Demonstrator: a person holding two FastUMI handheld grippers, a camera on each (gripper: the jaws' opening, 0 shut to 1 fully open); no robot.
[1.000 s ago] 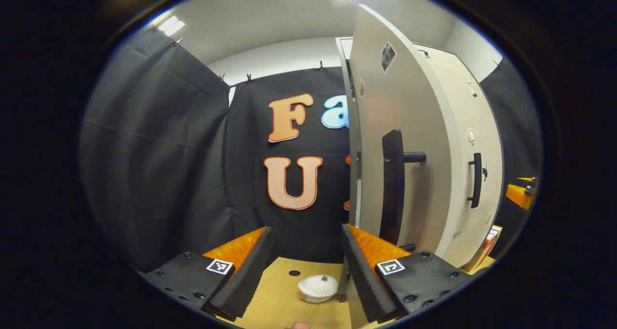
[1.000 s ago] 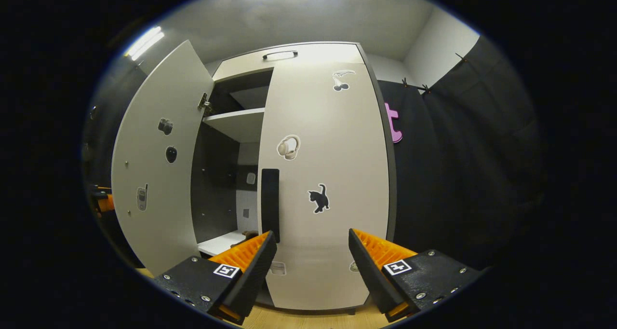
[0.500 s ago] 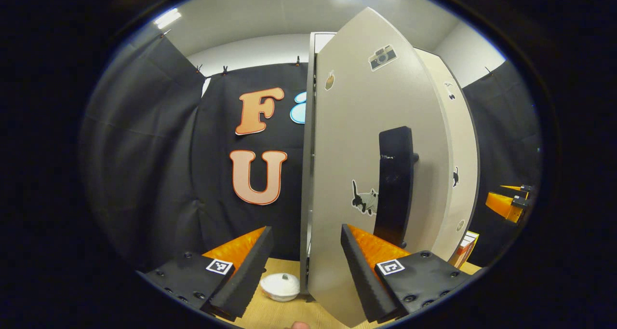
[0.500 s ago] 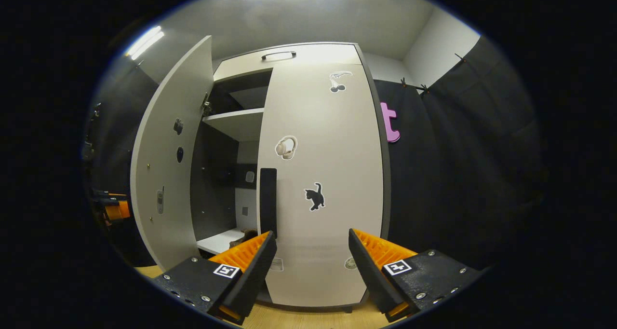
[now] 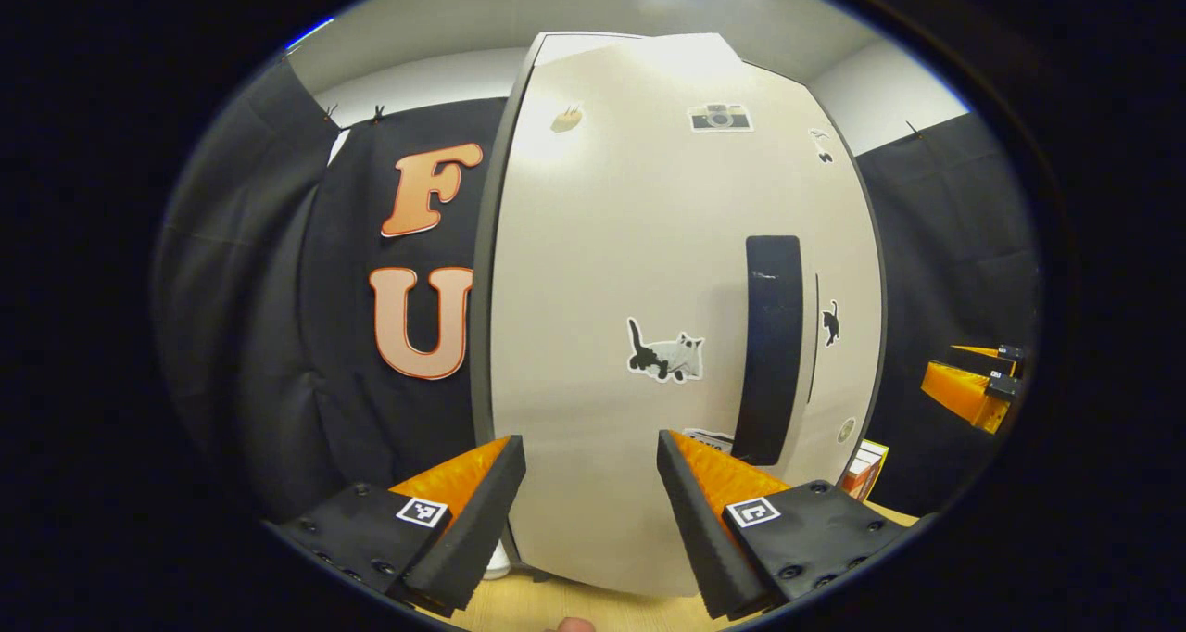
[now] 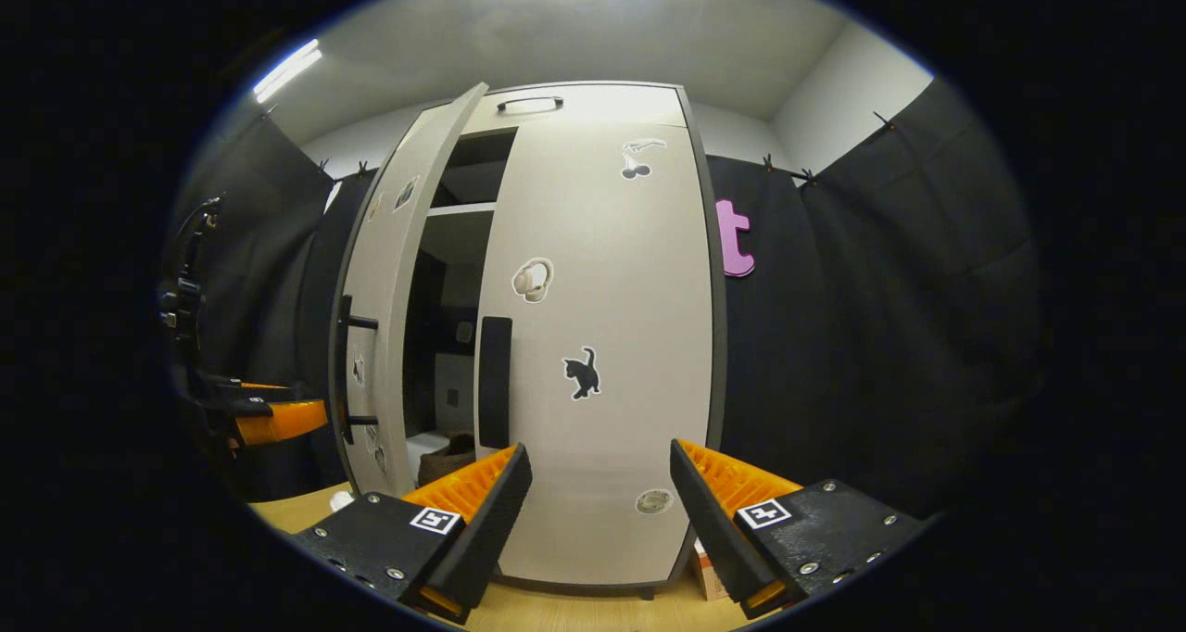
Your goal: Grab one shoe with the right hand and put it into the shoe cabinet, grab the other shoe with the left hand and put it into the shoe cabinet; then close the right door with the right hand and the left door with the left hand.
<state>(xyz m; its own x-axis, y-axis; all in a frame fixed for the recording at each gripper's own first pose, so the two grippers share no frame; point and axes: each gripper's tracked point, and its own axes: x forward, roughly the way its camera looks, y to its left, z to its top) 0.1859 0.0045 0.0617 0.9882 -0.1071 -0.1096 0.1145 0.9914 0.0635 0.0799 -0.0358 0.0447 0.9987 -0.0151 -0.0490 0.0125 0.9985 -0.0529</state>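
Left gripper (image 5: 591,507), fingers spread, faces the left door (image 5: 649,289) at twelve o'clock, its upright handle (image 5: 774,349) at one; right gripper (image 6: 600,511), spread, faces the shut right door (image 6: 602,335); left door ajar at ten.

In the right gripper view, the pale left door (image 6: 380,308) of the tall pale shoe cabinet (image 6: 593,104) stands partly ajar, leaving a narrow dark gap (image 6: 435,335) beside the shut right door (image 6: 602,335); a brown shoe (image 6: 447,454) lies low inside it. The left claw (image 5: 590,470), fingers spread apart, faces that left door's flat front (image 5: 649,271), its black bar handle (image 5: 772,349) projecting toward it. Open wooden worktop (image 6: 306,507) lies before the cabinet.
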